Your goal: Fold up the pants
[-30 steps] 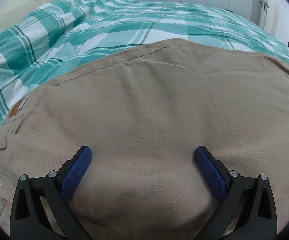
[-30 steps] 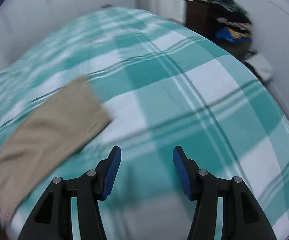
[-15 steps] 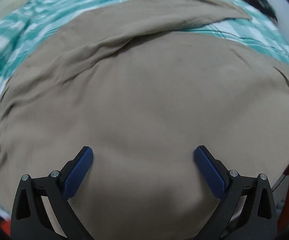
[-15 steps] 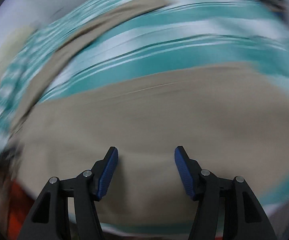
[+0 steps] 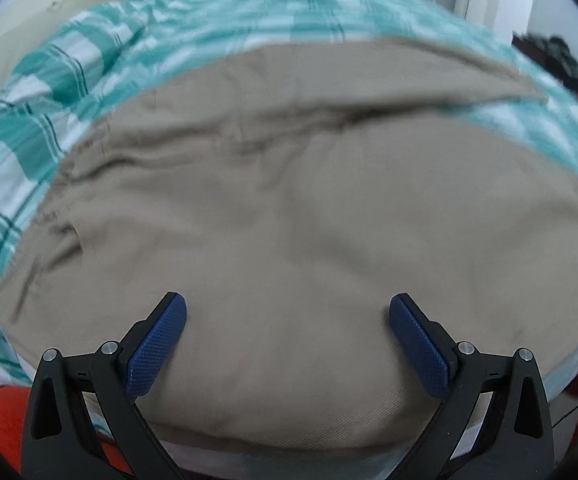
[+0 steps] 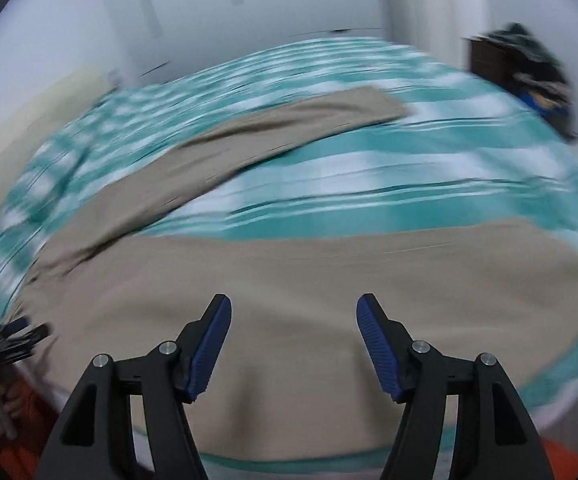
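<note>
the bed (image 6: 429, 176) with its teal check cover carries our tan pants (image 6: 329, 280), spread along its near edge, one leg angling toward the far side. our left gripper (image 5: 287, 320) hangs released; our right gripper (image 6: 293, 320) has just been widening, nothing between the pads. we should grab the near leg's hem cleanly and fold over squarely.

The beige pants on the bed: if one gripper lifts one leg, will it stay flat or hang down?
The beige pants would probably hang limp: the fabric shows soft wrinkles. The long leg would likely trail over the checked bedspread.
</note>
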{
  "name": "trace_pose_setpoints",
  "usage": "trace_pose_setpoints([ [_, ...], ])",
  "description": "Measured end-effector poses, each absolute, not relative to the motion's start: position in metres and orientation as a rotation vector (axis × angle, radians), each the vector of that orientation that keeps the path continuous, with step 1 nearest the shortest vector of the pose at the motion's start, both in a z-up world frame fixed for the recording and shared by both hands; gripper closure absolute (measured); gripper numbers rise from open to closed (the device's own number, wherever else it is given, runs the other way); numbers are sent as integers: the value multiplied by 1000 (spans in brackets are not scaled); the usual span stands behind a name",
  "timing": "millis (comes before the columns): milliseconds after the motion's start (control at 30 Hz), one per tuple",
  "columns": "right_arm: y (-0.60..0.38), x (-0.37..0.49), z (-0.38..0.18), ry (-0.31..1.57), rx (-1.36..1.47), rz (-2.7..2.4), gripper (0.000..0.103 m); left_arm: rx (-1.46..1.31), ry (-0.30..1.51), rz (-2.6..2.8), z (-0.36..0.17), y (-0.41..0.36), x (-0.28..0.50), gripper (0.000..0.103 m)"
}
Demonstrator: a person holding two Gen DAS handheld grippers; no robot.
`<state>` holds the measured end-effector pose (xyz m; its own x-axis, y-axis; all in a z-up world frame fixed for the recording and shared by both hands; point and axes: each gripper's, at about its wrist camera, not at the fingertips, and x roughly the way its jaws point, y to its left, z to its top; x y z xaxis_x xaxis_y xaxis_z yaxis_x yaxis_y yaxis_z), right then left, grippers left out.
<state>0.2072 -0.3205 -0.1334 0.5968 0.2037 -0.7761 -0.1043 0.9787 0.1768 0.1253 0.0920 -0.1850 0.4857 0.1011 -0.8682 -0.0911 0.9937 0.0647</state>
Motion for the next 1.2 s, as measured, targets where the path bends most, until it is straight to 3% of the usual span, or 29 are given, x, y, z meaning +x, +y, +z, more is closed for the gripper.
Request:
trace_pose_setpoints([
  [167, -266, 201, -179, 1004, 2, 232, 38, -14, 1053, 123, -188, 92, 127, 1],
  [367, -275, 200, -204, 1007, -11, 257, 33, -19, 1064, 124, -190, 90, 132, 1],
  [1200, -270, 196, -204, 988, -32, 261, 32, 3, 1047, 144, -192, 88, 129, 1],
])
